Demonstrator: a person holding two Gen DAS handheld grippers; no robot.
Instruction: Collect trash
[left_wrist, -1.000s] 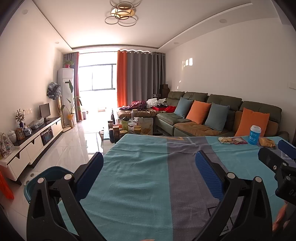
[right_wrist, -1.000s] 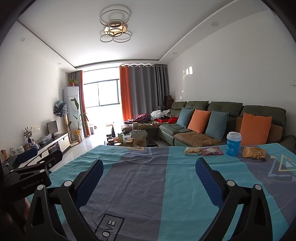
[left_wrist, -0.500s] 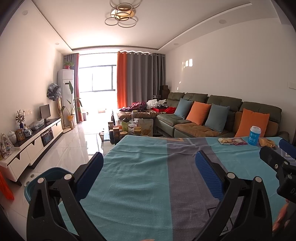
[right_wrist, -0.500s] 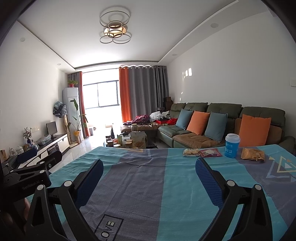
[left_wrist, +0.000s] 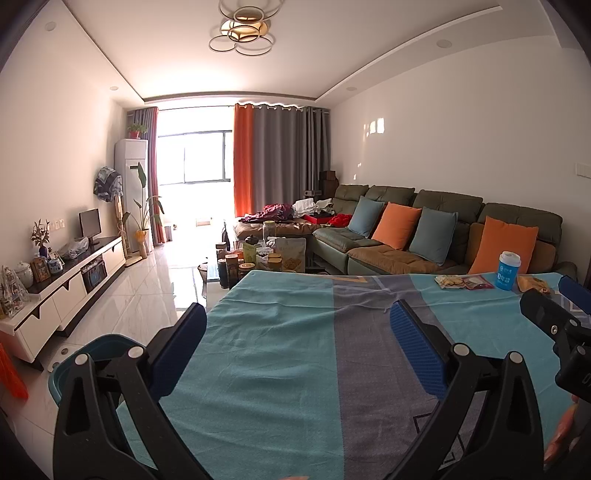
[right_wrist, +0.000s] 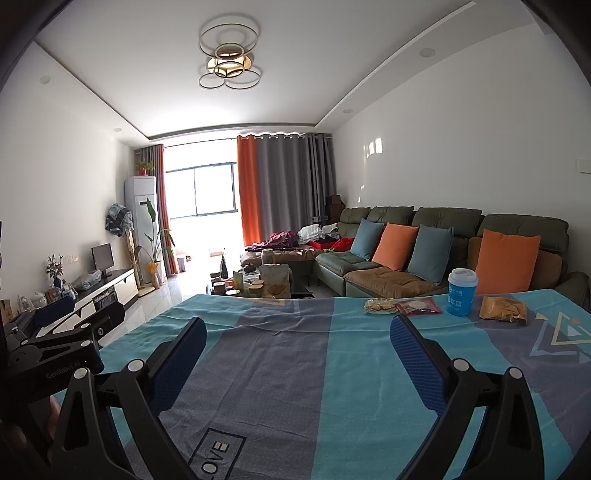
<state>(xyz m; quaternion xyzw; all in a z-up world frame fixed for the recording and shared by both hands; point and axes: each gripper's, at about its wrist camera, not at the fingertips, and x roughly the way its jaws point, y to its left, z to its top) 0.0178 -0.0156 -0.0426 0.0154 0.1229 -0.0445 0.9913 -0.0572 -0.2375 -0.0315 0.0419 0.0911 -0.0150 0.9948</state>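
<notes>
Trash lies at the far edge of the table with a teal and grey cloth: a yellow snack wrapper, a red packet, a blue paper cup with a white lid, and a crumpled orange bag. They also show in the left wrist view, the cup at far right. My right gripper is open and empty, well short of the trash. My left gripper is open and empty over the table's left part. A blue bin stands on the floor left of the table.
A green sofa with orange and blue cushions runs behind the table. A cluttered coffee table stands beyond the table's far edge. A TV cabinet lines the left wall.
The right gripper's view has tilted slightly, with the trash sitting a little higher in frame. The left gripper has barely moved. Both grippers stay open.
</notes>
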